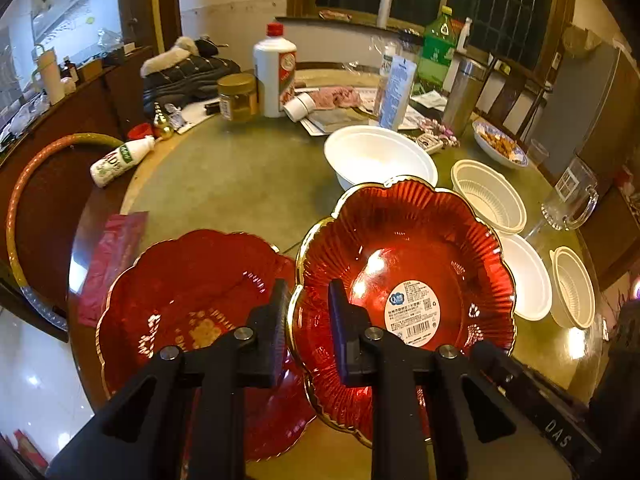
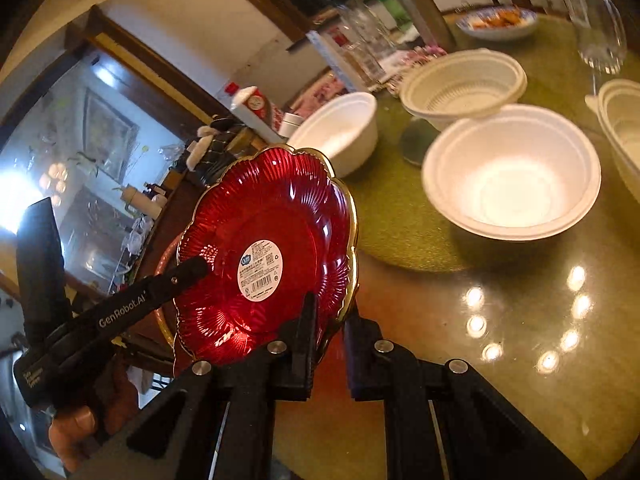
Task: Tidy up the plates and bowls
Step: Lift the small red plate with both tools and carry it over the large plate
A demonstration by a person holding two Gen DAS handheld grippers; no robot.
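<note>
A red gold-rimmed plate (image 1: pixel 404 256) with a white sticker is held tilted above the table, and shows too in the right wrist view (image 2: pixel 264 232). My left gripper (image 1: pixel 308 316) is shut on its left rim. My right gripper (image 2: pixel 330 320) is shut on its opposite rim. A second red plate (image 1: pixel 192 300) lies flat on the table to the left, partly under the held one. White bowls (image 1: pixel 380 156) (image 2: pixel 512 176) and cream strainer bowls (image 1: pixel 490 196) (image 2: pixel 464 80) stand beyond.
A white liquor bottle (image 1: pixel 275 68), a jar (image 1: pixel 238 96), a green bottle (image 1: pixel 438 46), a glass mug (image 1: pixel 572 196), a dish of food (image 1: pixel 500 146) and papers crowd the far table. A red packet (image 1: pixel 108 256) lies at the left edge.
</note>
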